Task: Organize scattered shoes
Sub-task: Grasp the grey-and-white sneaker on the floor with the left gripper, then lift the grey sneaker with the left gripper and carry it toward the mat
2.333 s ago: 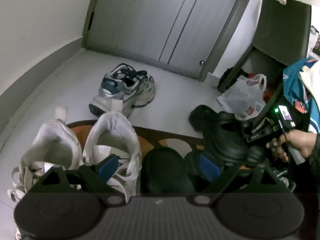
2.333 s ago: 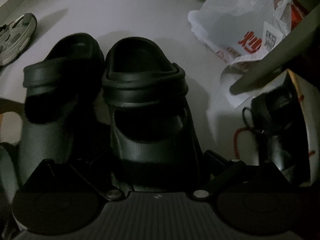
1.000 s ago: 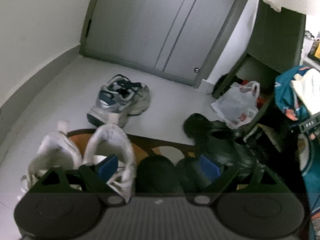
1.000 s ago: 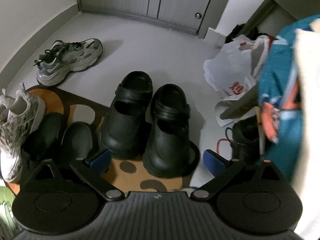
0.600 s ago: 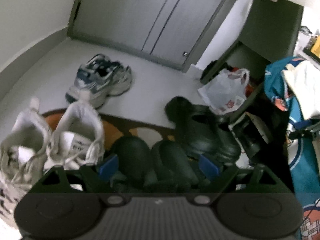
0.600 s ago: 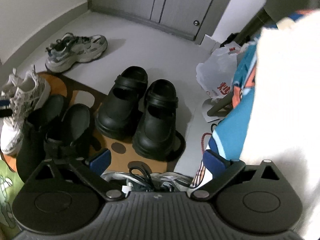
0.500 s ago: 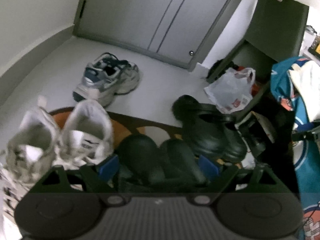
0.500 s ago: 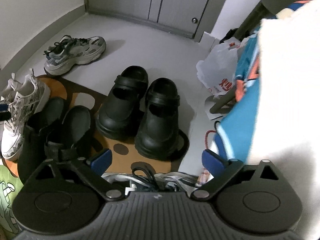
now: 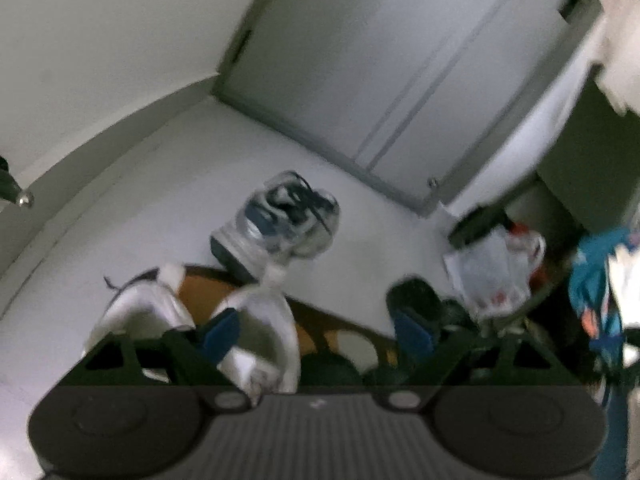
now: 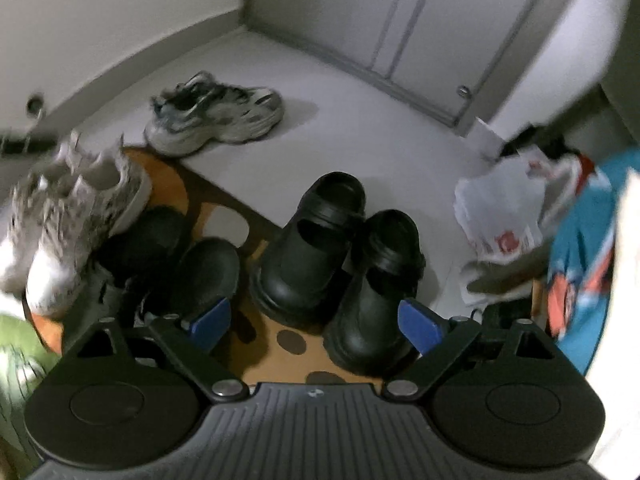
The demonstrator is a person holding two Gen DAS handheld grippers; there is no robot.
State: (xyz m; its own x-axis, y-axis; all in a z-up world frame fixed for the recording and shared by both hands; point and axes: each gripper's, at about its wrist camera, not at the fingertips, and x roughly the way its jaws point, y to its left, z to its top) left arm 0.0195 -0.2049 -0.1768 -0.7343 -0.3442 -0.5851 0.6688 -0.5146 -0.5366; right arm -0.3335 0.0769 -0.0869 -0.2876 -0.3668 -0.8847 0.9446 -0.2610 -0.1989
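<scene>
Beyond the mat (image 10: 208, 200), grey sneakers (image 10: 216, 114) lie apart, bag (image 10: 504, 216) far right; both tools (image 10: 316, 322) (image 9: 320, 330) wide, empty, left just narrowing.

I count two white sneakers (image 10: 68, 216) at nine o'clock, two grey sneakers (image 10: 216, 114) at eleven, two chunky black shoes (image 10: 340, 256) ahead, two dark slippers (image 10: 176, 256) beside them, and one plastic bag (image 10: 504, 212) at two.

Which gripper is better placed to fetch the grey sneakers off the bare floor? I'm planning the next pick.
Probably the left gripper: the grey sneakers lie ahead of its open jaws, just beyond the white sneakers. The right gripper, also open, faces the black clogs, with the sneakers far off to its left.
</scene>
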